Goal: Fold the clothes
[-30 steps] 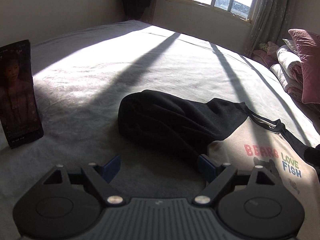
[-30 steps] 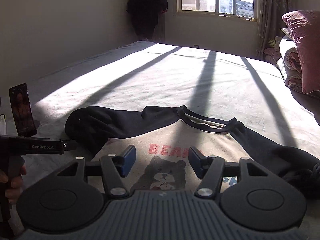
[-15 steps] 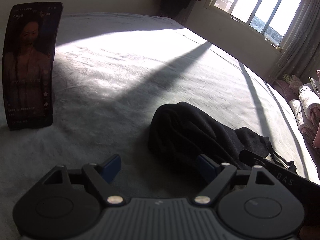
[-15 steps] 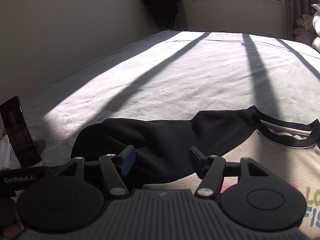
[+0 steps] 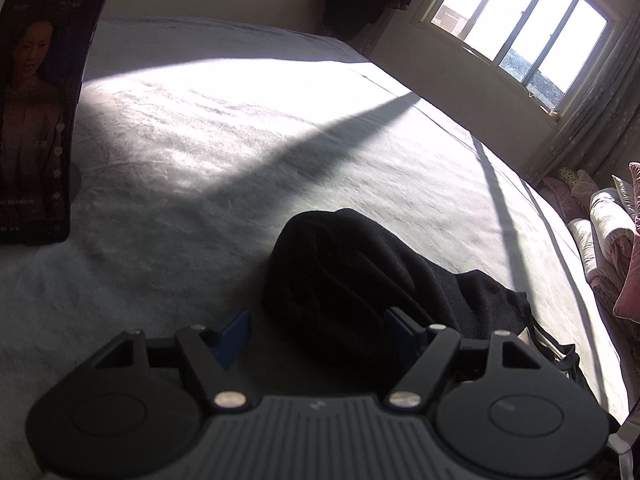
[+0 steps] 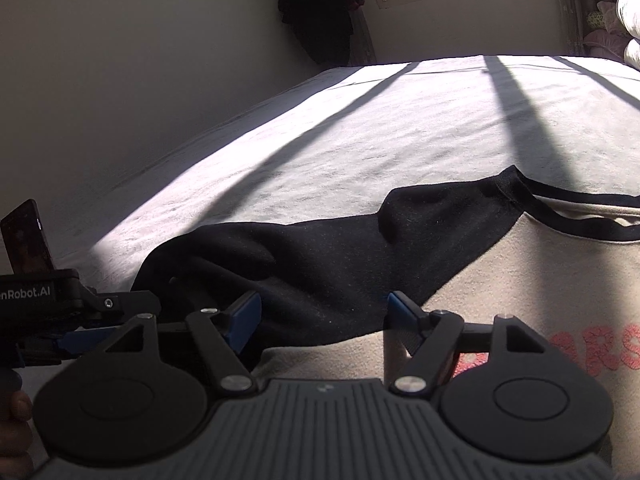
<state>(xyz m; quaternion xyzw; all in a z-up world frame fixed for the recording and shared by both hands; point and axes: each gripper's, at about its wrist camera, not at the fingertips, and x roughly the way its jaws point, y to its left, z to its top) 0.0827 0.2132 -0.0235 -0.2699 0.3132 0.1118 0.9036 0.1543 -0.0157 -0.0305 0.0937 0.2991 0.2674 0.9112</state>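
We are in a sunny bedroom, working on a big bed (image 5: 280, 140) with a pale sheet, and a phone (image 5: 38, 112) stands up on it at the left. Our left claw (image 5: 318, 330) is spread wide and holds nothing; its two blue tips sit low, one on each side of the near end of the black sleeve (image 5: 360, 276). Our right claw (image 6: 324, 314) is spread wide too, and it hangs just over the spot where that sleeve (image 6: 320, 264) meets the cream front of the shirt (image 6: 540, 280). The shirt lies face up on the bed with its black neck band (image 6: 580, 216) showing, and the sleeve sticks out to the side in a soft lump. We think the job now is to fold this sleeve in over the front. To do it well, we should pinch only the sleeve cloth, not the sheet under it. We should lift it a little, keep it flat, and lay it straight across the picture side.
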